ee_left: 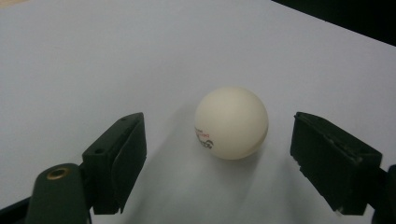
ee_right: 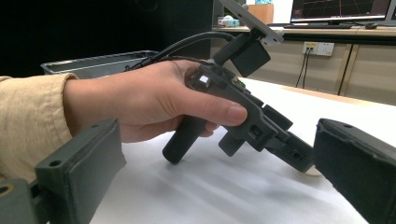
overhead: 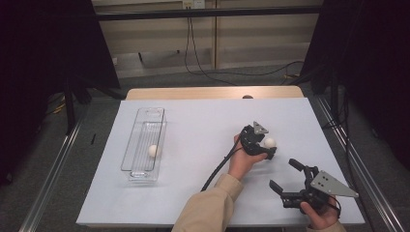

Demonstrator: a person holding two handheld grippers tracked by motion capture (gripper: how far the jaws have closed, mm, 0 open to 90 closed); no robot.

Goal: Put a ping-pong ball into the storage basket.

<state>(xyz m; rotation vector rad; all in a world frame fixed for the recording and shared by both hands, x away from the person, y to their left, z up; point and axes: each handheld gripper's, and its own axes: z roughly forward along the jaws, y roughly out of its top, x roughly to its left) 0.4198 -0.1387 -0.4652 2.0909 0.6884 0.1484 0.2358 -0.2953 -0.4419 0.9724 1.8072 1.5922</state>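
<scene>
On the white surface (overhead: 193, 125) a white ball (overhead: 269, 142) lies toward three o'clock of the middle, right at the tip of the left gripper (overhead: 263, 147). The left hand (overhead: 241, 162) grips that tool from about seven o'clock of the ball, a tan sleeve (overhead: 208, 208) running back to the near edge and a black cable looping off the handle.

In the left gripper view the ball (ee_left: 231, 122) rests on the surface between the two black jaws. They stand apart, one at its eight o'clock and one at its three o'clock, with bare surface showing on both sides; neither pad touches it. The ball lies a little nearer the three-o'clock jaw. Small printed marks show low on its side.

The right gripper (overhead: 286, 178) sits near the front edge, at about five o'clock of the ball and apart from it, held by the right hand (overhead: 321, 212). Its jaws are spread wide with nothing between them, and in the right gripper view they frame the left hand (ee_right: 149, 100) and its tool.

A clear narrow bin (overhead: 145, 145) stands at about nine o'clock on the surface, well apart from both hands, with a second white ball (overhead: 153, 151) inside it.
</scene>
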